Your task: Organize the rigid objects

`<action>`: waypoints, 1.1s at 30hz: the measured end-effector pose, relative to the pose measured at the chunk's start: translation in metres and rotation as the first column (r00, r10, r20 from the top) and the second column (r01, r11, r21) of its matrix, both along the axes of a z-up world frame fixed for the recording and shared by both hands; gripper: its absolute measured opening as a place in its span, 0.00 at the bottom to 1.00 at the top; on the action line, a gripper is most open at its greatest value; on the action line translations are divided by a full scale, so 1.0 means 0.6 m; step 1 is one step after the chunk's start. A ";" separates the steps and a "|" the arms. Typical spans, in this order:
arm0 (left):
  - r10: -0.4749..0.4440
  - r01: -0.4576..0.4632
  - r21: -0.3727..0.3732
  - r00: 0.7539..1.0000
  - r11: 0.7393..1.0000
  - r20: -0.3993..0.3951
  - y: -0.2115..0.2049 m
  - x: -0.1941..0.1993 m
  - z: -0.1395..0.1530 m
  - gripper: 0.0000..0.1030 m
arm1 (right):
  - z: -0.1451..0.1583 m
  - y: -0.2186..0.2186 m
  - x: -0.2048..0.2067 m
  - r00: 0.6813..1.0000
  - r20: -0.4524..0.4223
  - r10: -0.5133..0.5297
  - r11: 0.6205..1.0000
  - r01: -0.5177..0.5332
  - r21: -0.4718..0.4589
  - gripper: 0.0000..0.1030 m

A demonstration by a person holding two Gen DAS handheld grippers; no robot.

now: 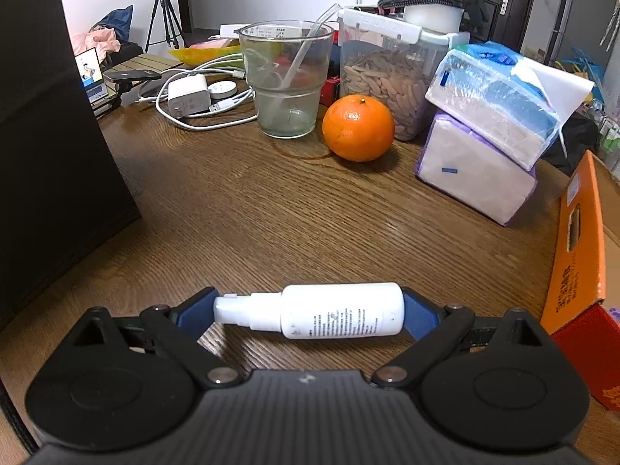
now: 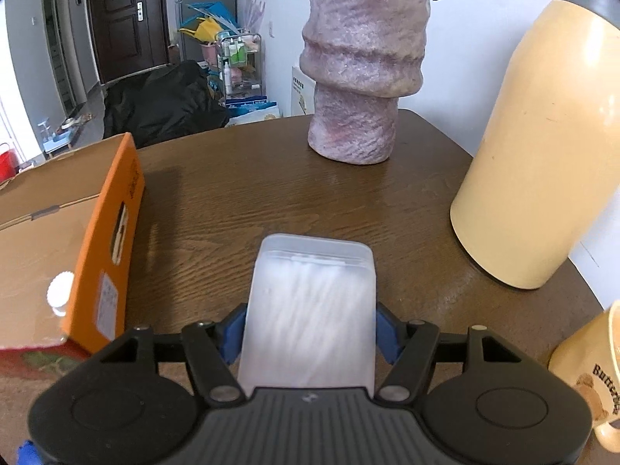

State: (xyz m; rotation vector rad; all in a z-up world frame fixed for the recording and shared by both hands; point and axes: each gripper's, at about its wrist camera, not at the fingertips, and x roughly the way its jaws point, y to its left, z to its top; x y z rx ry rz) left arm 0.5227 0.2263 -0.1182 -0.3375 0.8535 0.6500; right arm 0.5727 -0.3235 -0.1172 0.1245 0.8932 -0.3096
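Left tongs point(image 1: 310, 316) clamp the spray bottle point(image 1: 325, 316) end to end; right tongs point(image 2: 310, 333) grip the swab box point(image 2: 310, 310), both likely bound for the carton point(image 2: 58, 232).

Clutter on my wooden table point(image 1: 271, 213)

Round orange fruit point(image 1: 358, 128) beside clear glass cup point(image 1: 286, 81); tall cream thermos point(image 2: 542, 155) near purple textured vase point(image 2: 362, 62).

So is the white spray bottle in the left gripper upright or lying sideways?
Sideways. The white spray bottle lies crosswise between the left gripper's blue pads, nozzle end at one pad, base at the other.
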 end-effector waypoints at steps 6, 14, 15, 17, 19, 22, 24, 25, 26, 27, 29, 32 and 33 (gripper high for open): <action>-0.020 0.019 0.009 0.999 1.000 0.028 -0.011 -0.018 0.015 0.95 | 0.007 -0.001 -0.033 1.000 0.011 -0.010 1.000 0.010 0.004 0.63; -0.037 0.036 0.019 0.998 0.999 0.051 -0.019 -0.056 0.030 0.95 | 0.025 0.006 -0.085 0.999 0.040 0.004 1.000 -0.004 0.004 0.63; -0.038 0.037 0.020 0.998 0.999 0.054 -0.020 -0.062 0.032 0.95 | 0.028 0.007 -0.092 0.999 0.045 0.007 1.000 -0.007 0.005 0.63; -0.043 0.042 0.023 0.997 0.999 0.062 -0.022 -0.074 0.036 0.95 | 0.032 0.009 -0.108 0.998 0.055 0.012 1.000 -0.013 0.010 0.63; -0.050 0.048 0.028 0.996 0.998 0.068 -0.026 -0.085 0.039 0.95 | 0.035 0.009 -0.121 0.998 0.063 0.018 1.000 -0.019 0.013 0.63; -0.060 0.057 0.039 0.995 0.998 0.080 -0.033 -0.101 0.045 0.95 | 0.038 0.012 -0.142 0.997 0.075 0.025 1.000 -0.026 0.017 0.63; -0.066 0.062 0.051 0.994 0.997 0.089 -0.039 -0.113 0.048 0.95 | 0.038 0.015 -0.156 0.997 0.076 0.024 0.999 -0.025 0.021 0.63; -0.070 0.065 0.055 0.993 0.996 0.093 -0.041 -0.119 0.049 0.95 | 0.038 0.016 -0.162 0.997 0.079 0.025 0.999 -0.027 0.024 0.63; -0.074 0.069 0.056 0.993 0.996 0.097 -0.043 -0.124 0.050 0.95 | 0.039 0.017 -0.168 0.996 0.082 0.028 0.999 -0.030 0.025 0.63; -0.079 0.074 0.055 0.992 0.996 0.103 -0.045 -0.130 0.052 0.95 | 0.040 0.019 -0.174 0.996 0.085 0.030 0.999 -0.032 0.026 0.63; -0.086 0.081 0.052 0.990 0.995 0.114 -0.049 -0.141 0.057 0.95 | 0.040 0.022 -0.184 0.995 0.091 0.035 0.999 -0.037 0.027 0.63; -0.100 0.093 0.055 0.986 0.994 0.132 -0.057 -0.157 0.063 0.95 | 0.042 0.031 -0.200 0.994 0.100 0.048 0.998 -0.051 0.028 0.63; -0.105 0.098 0.057 0.985 0.994 0.134 -0.062 -0.161 0.064 0.95 | 0.043 0.033 -0.205 0.993 0.103 0.053 0.998 -0.056 0.030 0.63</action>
